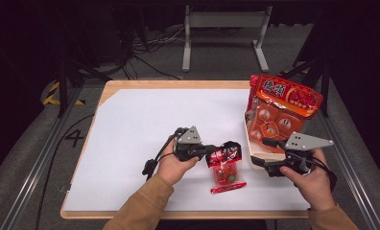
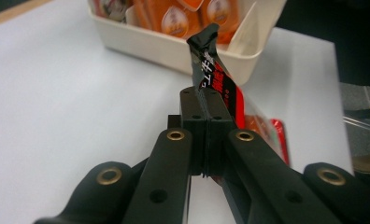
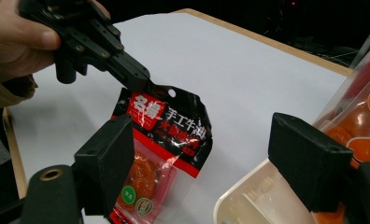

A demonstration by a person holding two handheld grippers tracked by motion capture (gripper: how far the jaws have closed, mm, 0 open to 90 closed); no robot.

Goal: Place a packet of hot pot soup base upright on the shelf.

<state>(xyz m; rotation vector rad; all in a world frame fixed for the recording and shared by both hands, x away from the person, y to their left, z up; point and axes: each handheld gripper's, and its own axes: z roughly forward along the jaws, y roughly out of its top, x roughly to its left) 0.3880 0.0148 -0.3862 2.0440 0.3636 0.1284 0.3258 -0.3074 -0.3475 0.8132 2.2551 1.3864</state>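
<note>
A small snack packet (image 1: pixel 225 168) has a black top with white characters, a clear window over orange-red contents and a red bottom seam. My left gripper (image 1: pixel 208 151) is shut on the packet's black top corner (image 2: pixel 214 70), its jaws pressed together (image 2: pixel 205 100). The packet's top is lifted while its lower end trails on the white table cover. In the right gripper view the left gripper (image 3: pixel 136 77) pinches the packet (image 3: pixel 169 126) beside its hang hole. My right gripper (image 1: pixel 262 152) stands open (image 3: pixel 209 158) just right of the packet, with nothing between its pads, next to the cream tray.
A cream tray (image 1: pixel 249 143) at the right holds several orange sachets (image 2: pixel 174 14) and a large red bag (image 1: pixel 284 98) that leans over it. Its rim (image 3: pixel 239 200) lies just under my right gripper. The white cover (image 1: pixel 145 124) spans the wooden table.
</note>
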